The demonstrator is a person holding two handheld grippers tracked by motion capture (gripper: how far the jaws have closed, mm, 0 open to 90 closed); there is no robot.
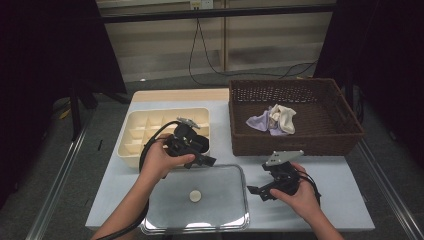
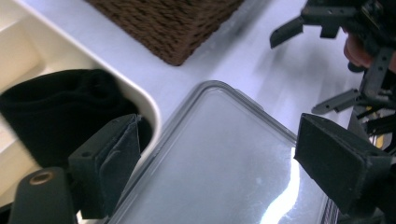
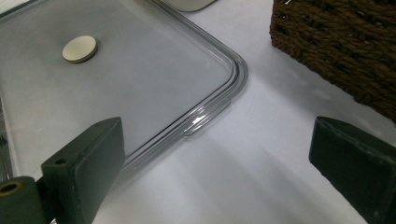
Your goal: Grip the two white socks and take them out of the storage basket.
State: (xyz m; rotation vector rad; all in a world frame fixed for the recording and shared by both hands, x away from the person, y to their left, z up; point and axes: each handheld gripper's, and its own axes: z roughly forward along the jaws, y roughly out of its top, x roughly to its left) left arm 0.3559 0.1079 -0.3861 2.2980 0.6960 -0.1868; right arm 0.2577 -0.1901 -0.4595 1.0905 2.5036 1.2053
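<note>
Two claws over bench (image 1: 345, 200), high view: left claw (image 1: 202, 157) at near-right corner of cream divider tray (image 1: 131, 131), right claw (image 1: 262, 191) just right of clear lid (image 1: 220, 200); wicker basket (image 1: 295, 145) behind holds pale socks (image 1: 274, 120).

Left gripper view: jaws apart, nothing between; black sock (image 2: 60, 109) lies in tray compartment beside left pad; lid edge below.

Right gripper view: jaws wide apart over bare bench between lid corner and basket. No writing legible.

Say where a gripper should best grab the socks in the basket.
Probably from straight above, pinching the raised bunch in the middle of the socks. They lie crumpled on the floor of the basket, whose tall woven walls block any approach from the side.
</note>
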